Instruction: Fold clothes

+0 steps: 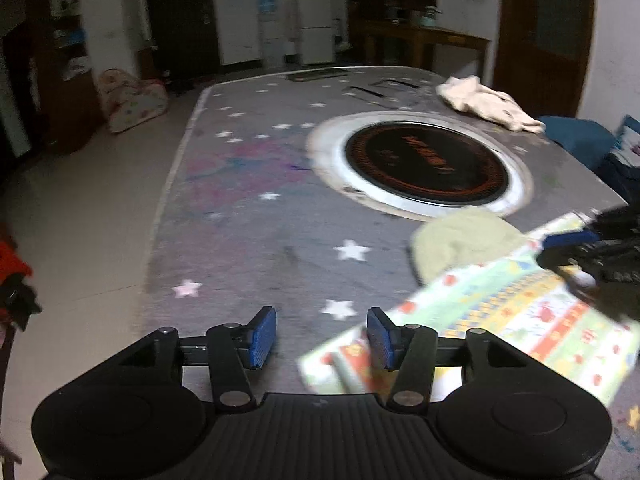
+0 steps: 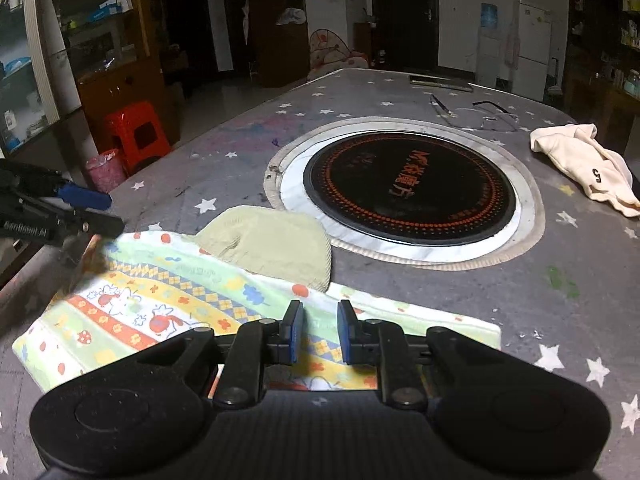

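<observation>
Both our left gripper (image 1: 322, 336) and right gripper (image 2: 319, 330) hang released over the patterned cloth (image 2: 168, 300). A shallow pinch could snag the green garment (image 2: 272, 248) too.

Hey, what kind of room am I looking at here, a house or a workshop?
Most likely a home dining or living room. A large table has a round built-in cooktop, a white fridge and water dispenser stand by the far wall, and clothes lie on the table.

Your patterned cloth (image 2: 168, 300) lies flat, overlapping the pale green garment (image 2: 276, 248); the cream garment (image 2: 580, 164) sits crumpled well apart.
</observation>
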Action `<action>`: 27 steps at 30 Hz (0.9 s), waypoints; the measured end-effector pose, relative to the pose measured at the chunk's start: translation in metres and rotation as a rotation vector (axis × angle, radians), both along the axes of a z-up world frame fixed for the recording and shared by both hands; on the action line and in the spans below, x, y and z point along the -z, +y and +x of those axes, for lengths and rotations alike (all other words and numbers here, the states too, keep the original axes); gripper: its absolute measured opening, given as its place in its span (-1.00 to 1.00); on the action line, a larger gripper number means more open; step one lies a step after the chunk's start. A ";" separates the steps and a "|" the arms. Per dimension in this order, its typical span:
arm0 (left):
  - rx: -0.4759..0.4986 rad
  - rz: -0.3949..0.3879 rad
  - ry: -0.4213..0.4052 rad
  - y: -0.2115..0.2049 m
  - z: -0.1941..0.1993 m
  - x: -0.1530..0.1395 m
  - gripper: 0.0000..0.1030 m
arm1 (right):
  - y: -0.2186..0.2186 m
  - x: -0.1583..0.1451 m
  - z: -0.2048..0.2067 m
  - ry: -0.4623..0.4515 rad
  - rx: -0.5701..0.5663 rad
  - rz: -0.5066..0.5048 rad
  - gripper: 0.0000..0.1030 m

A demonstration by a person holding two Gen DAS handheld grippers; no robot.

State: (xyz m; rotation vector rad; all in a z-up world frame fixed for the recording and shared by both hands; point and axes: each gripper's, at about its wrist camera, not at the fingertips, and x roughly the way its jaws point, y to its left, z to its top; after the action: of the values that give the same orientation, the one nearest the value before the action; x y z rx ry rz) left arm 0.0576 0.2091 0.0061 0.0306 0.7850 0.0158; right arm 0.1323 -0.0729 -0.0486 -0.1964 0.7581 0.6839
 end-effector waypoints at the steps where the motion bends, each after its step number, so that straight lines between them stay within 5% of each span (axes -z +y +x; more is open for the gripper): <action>1: -0.024 -0.006 -0.004 0.004 -0.001 -0.001 0.01 | 0.000 -0.001 0.000 0.000 0.001 0.000 -0.68; 5: -0.039 -0.016 -0.037 0.005 -0.012 -0.011 -0.17 | 0.001 -0.007 -0.005 -0.019 -0.003 0.017 -0.67; 13: 0.165 -0.109 -0.092 -0.052 -0.018 -0.023 -0.60 | 0.018 -0.012 -0.009 -0.028 -0.038 0.047 -0.66; 19: 0.164 -0.192 -0.050 -0.071 0.015 -0.001 -0.65 | 0.030 -0.007 -0.005 -0.017 -0.047 0.055 -0.66; 27: 0.131 -0.203 -0.005 -0.072 0.027 0.023 -0.67 | 0.032 0.001 -0.004 -0.011 -0.052 0.039 -0.65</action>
State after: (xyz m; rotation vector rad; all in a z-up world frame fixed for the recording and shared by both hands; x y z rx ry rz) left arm 0.0843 0.1369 -0.0166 -0.1105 0.7751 -0.1873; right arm 0.1286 -0.0408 -0.0491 -0.1845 0.7301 0.7464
